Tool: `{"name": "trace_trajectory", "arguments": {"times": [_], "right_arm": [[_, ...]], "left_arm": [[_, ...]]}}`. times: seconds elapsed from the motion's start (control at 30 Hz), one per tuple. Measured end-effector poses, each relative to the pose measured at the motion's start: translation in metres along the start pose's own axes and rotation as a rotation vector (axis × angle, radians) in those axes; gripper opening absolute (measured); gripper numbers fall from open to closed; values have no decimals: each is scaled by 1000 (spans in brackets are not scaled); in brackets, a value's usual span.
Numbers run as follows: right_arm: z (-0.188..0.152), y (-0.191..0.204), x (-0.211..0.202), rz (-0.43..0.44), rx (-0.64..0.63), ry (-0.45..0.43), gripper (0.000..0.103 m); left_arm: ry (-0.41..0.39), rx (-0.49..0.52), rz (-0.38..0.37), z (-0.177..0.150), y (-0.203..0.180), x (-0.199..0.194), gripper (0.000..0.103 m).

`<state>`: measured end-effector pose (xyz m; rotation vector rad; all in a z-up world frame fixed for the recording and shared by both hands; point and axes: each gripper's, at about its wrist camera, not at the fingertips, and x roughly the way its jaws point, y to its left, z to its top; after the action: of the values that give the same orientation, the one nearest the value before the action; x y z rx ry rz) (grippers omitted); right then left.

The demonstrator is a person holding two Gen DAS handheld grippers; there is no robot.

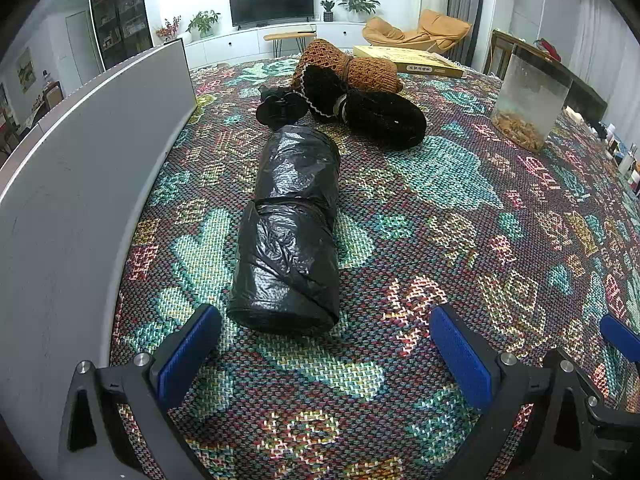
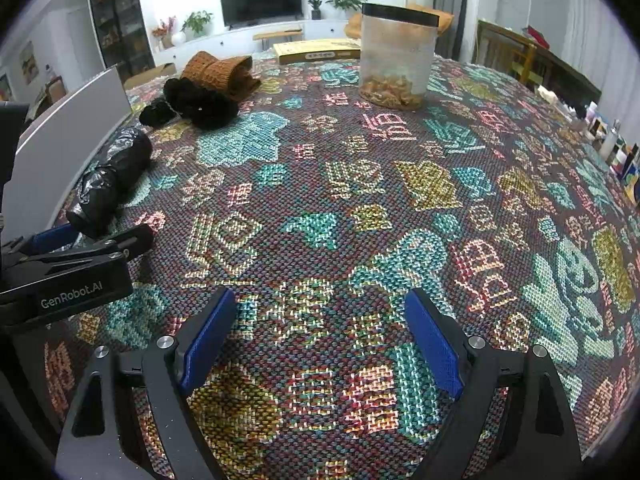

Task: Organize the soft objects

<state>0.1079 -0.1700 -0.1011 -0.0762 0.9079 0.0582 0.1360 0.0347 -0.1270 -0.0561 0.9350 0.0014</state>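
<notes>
A roll of black plastic bags (image 1: 290, 228) lies lengthwise on the patterned tablecloth (image 1: 440, 220), its near end just beyond my left gripper (image 1: 324, 320). The left gripper is open and empty, blue pads wide apart. Farther back sit a black knitted bundle (image 1: 376, 116), a brown knitted bundle (image 1: 348, 66) and a small black item (image 1: 280, 110). In the right wrist view, my right gripper (image 2: 320, 316) is open over bare cloth. The bag roll (image 2: 110, 184) lies far to its left, the black bundle (image 2: 200, 104) and brown bundle (image 2: 220, 72) behind it.
A white panel (image 1: 80, 184) stands upright along the left edge of the table. A clear jar (image 2: 394, 56) with a black lid and tan pieces stands at the back. A flat yellow box (image 1: 408, 60) lies behind the bundles. Small bottles (image 2: 616, 148) line the right edge.
</notes>
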Motion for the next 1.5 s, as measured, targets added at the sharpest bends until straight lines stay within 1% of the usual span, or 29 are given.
{"name": "trace_trajectory", "arguments": {"times": [1.5], "right_arm": [[0, 0, 1, -1, 0, 1, 90]], "left_arm": [[0, 0, 1, 0, 0, -1, 103]]}}
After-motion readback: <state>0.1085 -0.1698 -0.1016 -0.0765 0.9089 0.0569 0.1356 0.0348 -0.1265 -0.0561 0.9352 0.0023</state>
